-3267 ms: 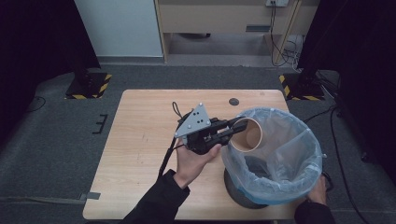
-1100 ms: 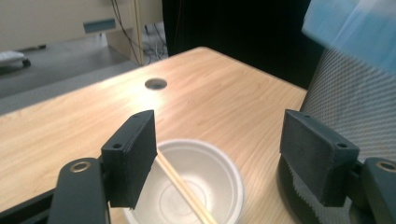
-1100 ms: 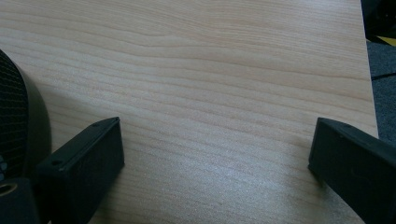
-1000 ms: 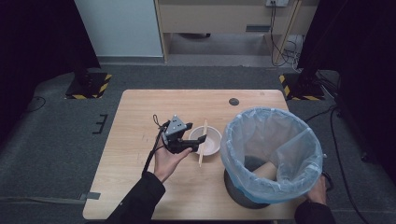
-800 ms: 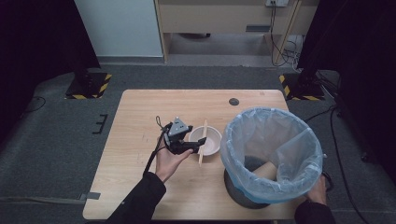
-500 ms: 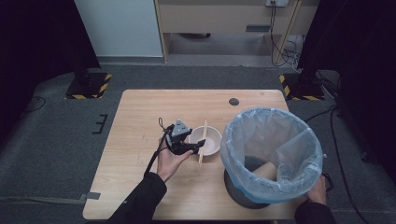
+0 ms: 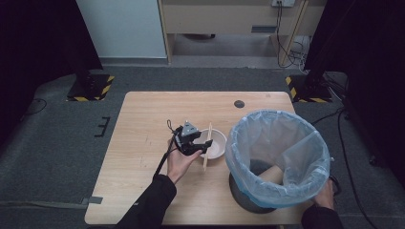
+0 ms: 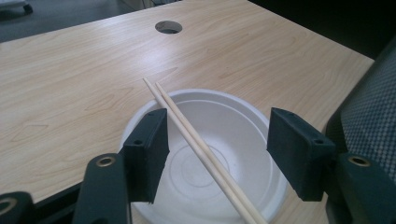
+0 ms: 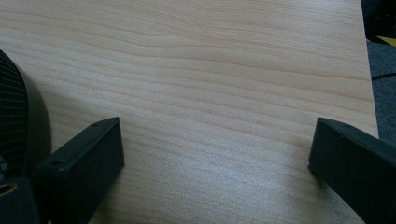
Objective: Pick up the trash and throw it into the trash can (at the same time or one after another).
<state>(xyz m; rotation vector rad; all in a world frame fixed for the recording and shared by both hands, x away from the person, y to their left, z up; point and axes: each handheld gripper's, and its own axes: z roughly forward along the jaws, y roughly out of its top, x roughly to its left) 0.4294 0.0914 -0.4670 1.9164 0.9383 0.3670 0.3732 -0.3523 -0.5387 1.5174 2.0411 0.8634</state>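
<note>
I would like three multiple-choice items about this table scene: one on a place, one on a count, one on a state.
1. Where does the pair of wooden chopsticks lie?
A. across the round white plastic bowl
B. inside the bin
C. on the floor

2. How many chopsticks are there?
A. one
B. two
C. four

3. How do the left gripper jaws stand?
A. clamped on the bowl
C. shut on nothing
B. apart, around the chopsticks

Key: 1 A, the sticks rest on the bowl's rim; 2 B, two sticks lie side by side; 3 B, gaps show beside both pads.
</note>
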